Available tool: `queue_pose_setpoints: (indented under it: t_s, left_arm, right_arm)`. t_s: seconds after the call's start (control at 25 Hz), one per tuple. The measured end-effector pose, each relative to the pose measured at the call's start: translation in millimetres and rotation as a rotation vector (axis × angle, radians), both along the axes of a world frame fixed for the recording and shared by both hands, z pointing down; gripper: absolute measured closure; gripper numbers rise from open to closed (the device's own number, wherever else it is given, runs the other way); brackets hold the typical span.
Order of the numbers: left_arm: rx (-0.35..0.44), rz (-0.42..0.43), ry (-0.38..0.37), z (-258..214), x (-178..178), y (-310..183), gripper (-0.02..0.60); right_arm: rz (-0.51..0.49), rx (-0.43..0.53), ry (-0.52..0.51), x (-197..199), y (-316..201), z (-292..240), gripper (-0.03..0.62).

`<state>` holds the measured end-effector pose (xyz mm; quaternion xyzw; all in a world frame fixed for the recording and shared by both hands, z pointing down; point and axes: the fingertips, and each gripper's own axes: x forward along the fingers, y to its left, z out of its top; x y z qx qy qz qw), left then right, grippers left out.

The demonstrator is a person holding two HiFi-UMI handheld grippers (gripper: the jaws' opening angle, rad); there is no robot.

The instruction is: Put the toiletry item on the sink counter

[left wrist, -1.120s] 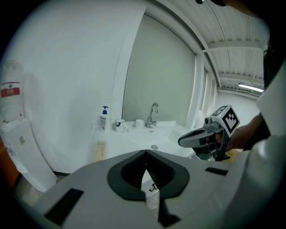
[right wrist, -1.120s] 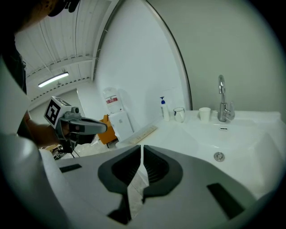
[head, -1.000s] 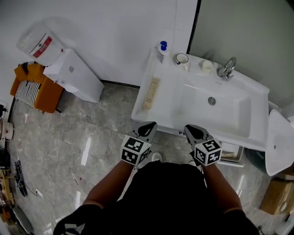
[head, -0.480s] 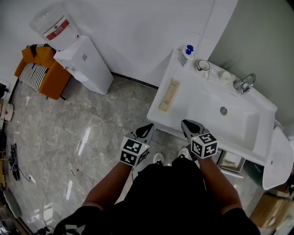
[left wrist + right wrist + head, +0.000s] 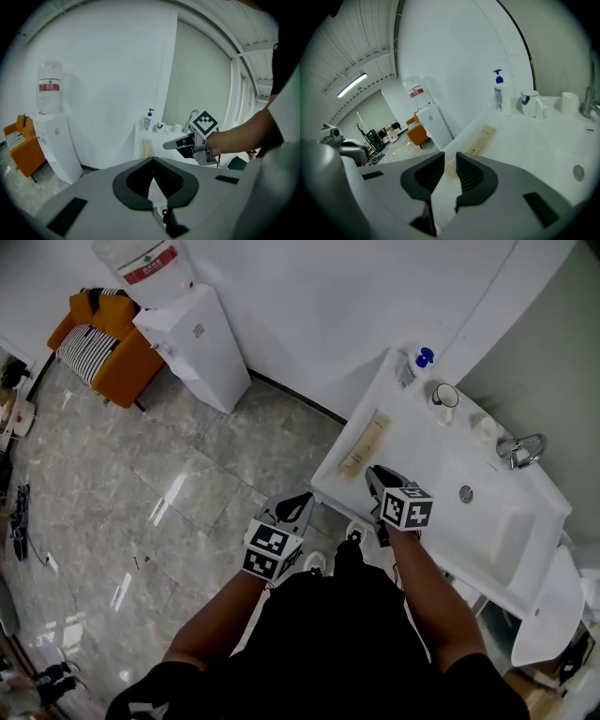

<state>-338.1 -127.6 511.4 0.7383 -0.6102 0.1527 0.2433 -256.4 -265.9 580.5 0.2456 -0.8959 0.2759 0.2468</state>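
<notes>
Tube (image 5: 364, 444) already lay flat on the surface (image 5: 330, 476), left of the basin (image 5: 492, 517), long axis running roughly front to back.

Right tongs (image 5: 375, 472) hung over the front of the surface, near the tube's near end. They were released: narrow gap, had just been opening, nothing between the pads. Left tongs (image 5: 302, 501) were clenched on nothing, out over the floor (image 5: 187, 484), well apart from the tube.

We read the step as the right tongs' approach to the tube, to grip or reposition it.

To do it well, we judged:
- The tongs needed to open wider first, since that gap looked slim for the tube's width.
- Best line was in low along the tube's axis, one pad on each long edge.
- Closing near the middle would keep it from tipping.
- The tube looked flat and probably slick, so a glancing pad could skid it toward the edge. Contact had to be square, not sideways.
- We had to stay clear of the bottle (image 5: 419, 360) and mug (image 5: 445, 396) at the back.
- Left tongs weren't needed.
</notes>
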Motion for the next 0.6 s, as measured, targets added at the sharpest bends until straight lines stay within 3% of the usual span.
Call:
queue_pose_setpoints:
  t_s: [0.2,0.44,0.6]
  left_arm:
    - [-0.026,-0.033,-0.007,6,-3,-9,0.581]
    - [-0.041,-0.072,0.000,9,-7,-25,0.581]
    - [-0.048,-0.094,-0.002,9,-10,-31,0.581]
  right_arm:
    - [0.025,-0.144,0.012,-14,-30,32,0.490]
    - [0.012,-0.190,0.068,-33,-54,60,0.442]
    - [0.056,-0.234,0.097,-40,-63,77,0.391]
